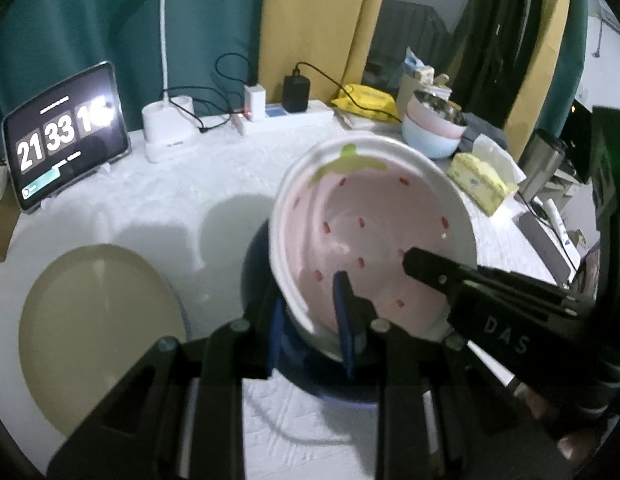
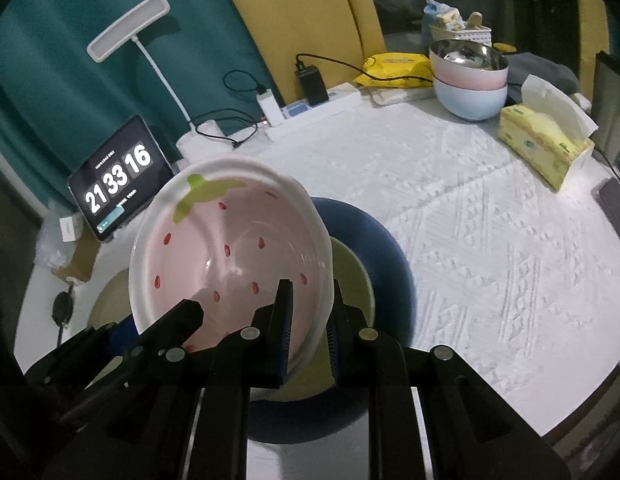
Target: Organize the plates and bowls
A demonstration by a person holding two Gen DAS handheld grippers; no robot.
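A: From the left wrist, what do you see?

B: The left gripper is clamped on the near rim of the strawberry bowl, one pad inside, one outside. The bowl is tilted, lifted over a dark blue plate on the white tablecloth. The right gripper reaches in from the right, one finger inside the bowl's right side. A beige plate lies to the left, apart from the blue one. Stacked bowls sit at the back, near a tissue pack. A tablet clock stands far left.

A: And the right wrist?

B: Its fingers pinch the bowl's rim at lower right, so the right gripper grasps the bowl too. The left gripper's finger enters from the lower left, inside the bowl. Beneath sits the blue plate with a pale green plate on it. The stacked bowls stand at the far right, well apart.
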